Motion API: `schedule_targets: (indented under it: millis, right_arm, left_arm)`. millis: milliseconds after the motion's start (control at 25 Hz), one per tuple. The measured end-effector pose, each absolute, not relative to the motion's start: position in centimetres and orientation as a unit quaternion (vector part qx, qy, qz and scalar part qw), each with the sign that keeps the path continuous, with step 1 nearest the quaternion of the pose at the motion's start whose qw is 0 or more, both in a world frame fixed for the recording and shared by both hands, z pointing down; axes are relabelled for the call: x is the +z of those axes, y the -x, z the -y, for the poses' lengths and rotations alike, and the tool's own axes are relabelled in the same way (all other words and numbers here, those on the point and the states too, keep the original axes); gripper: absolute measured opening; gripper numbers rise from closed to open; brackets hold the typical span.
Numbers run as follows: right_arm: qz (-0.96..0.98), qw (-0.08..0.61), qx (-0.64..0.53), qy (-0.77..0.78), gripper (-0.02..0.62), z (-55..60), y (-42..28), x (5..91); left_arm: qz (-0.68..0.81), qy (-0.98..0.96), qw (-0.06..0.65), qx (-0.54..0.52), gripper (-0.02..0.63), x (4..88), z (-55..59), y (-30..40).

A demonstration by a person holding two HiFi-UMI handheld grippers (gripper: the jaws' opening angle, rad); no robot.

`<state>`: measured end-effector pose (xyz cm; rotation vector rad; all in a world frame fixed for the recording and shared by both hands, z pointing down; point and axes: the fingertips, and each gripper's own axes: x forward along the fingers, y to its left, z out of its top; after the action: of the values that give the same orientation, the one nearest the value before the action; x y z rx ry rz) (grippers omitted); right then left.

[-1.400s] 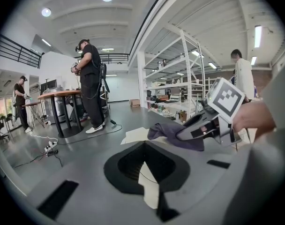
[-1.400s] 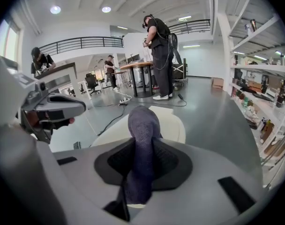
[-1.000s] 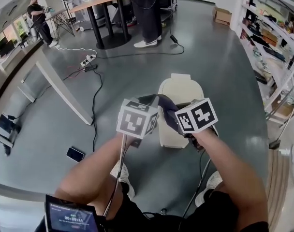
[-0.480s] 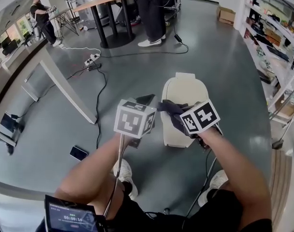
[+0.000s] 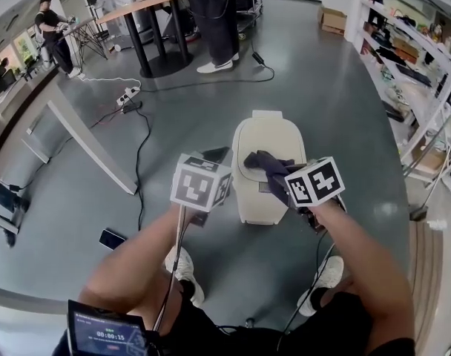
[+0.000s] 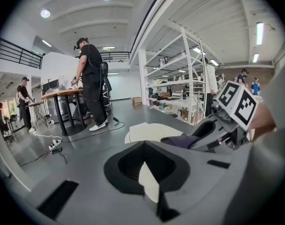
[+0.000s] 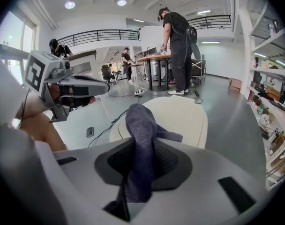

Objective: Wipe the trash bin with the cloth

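Cloth [image 7: 141, 125], dark blue, is pinched between the jaws of the right gripper [image 7: 142, 167], which are closed tight on its middle. One end hangs below the jaws. The other end bunches up ahead of them and reaches over the cream lid of the bin [image 5: 248, 202]. The views do not settle whether that end presses on the lid. The bin stands on the grey floor [image 5: 337, 110] just ahead of and below this gripper, its lid shut. The left gripper [image 6: 147, 167] is held to the left of the right one, beside the bin's left edge and apart from it. Its jaws are drawn together to a thin slit with nothing between them, and only a sliver of the bin shows through the slit. From this gripper the bin lies ahead and to the right, with the cloth and the right gripper beyond. A phone [image 5: 111, 238] lies on the floor to its left, near a black cable [image 5: 142, 162]. Far ahead of both grippers a person [image 5: 211, 21] stands at a round table [image 5: 140, 6], and shelves [image 5: 426, 58] run along to the right.
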<state>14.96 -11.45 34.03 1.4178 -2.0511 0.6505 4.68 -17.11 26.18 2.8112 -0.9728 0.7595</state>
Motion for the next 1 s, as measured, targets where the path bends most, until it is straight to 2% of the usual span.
schedule_targets:
  millis: [840, 1000]
  right_arm:
    - [0.720, 0.259, 0.275, -0.582, 0.089, 9.1, -21.6, 34.1]
    - [0.723, 0.226, 0.263, -0.597, 0.089, 8.8, -22.5, 33.8]
  left_arm:
    - [0.300, -0.919, 0.029, 0.253, -0.003, 26.0, 16.3, -6.2]
    - [0.307, -0.916, 0.025, 0.255, -0.002, 26.8, 16.1, -6.9]
